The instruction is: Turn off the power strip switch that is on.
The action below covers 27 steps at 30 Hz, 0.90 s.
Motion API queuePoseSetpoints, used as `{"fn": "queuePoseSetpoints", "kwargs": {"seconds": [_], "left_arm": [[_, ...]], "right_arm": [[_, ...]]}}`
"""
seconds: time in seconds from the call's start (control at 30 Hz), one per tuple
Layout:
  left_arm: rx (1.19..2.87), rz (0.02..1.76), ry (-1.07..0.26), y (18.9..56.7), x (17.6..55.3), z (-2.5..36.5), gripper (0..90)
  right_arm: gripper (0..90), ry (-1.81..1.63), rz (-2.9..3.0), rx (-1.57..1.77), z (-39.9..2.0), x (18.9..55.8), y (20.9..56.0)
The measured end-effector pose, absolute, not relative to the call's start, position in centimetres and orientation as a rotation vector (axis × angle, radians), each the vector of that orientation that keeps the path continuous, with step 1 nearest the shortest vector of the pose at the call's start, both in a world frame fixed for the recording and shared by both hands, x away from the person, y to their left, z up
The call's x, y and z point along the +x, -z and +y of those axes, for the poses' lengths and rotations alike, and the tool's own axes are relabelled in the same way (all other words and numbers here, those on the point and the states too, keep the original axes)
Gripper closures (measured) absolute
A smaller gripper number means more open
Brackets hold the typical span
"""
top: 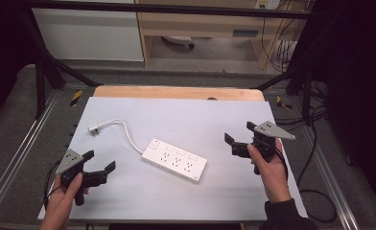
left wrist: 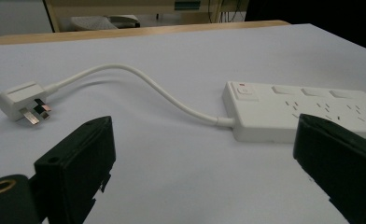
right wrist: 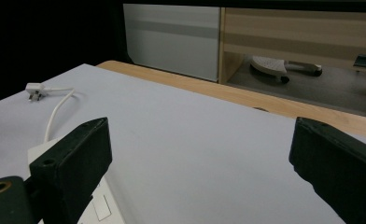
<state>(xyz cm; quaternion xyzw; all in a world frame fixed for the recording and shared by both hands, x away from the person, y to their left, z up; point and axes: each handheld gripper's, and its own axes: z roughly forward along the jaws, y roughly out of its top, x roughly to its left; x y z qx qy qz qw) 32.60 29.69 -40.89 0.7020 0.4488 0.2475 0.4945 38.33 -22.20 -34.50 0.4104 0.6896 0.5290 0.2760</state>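
Observation:
A white power strip (top: 174, 160) with several sockets lies at the middle of the white tabletop (top: 186, 115). Its white cord (top: 128, 134) curves left to a loose plug (top: 93, 128). My left gripper (top: 99, 160) is open near the front left edge, facing the strip (left wrist: 302, 112) and the plug (left wrist: 22, 100), with nothing between its jaws (left wrist: 204, 140). At the right, my right gripper (top: 240, 132) is also open and empty (right wrist: 200, 140). A corner of the strip (right wrist: 102, 205) shows behind its left jaw, and the plug (right wrist: 34, 89) lies farther off.
The table's wooden far edge (top: 176, 92) shows beyond the white surface. Black frame posts (top: 40, 76) stand at the back left and back right. Cables (top: 315, 191) trail on the floor at the right. A wooden cabinet (top: 200, 24) stands behind the table.

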Motion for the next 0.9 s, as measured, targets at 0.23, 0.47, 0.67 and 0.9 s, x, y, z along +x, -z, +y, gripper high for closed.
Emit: {"fn": "queuePoseSetpoints", "kwargs": {"seconds": [0.23,0.47,0.67,0.9], "left_arm": [[1.689,1.095,-0.599,40.7,32.1,29.9,5.7],[1.710,1.073,-0.596,40.7,31.0,29.8,5.5],[1.715,1.082,-0.610,40.9,31.4,30.0,5.6],[1.710,1.088,-0.613,40.9,31.4,30.1,5.6]], "right_arm": [[6.6,-1.422,1.830,1.095,-23.0,38.0,34.1],[4.5,-1.402,1.803,1.083,-24.4,37.4,34.2],[3.2,-1.389,1.771,1.077,-25.1,37.0,34.5],[2.1,-1.370,1.736,1.096,-26.6,36.6,35.3]]}}
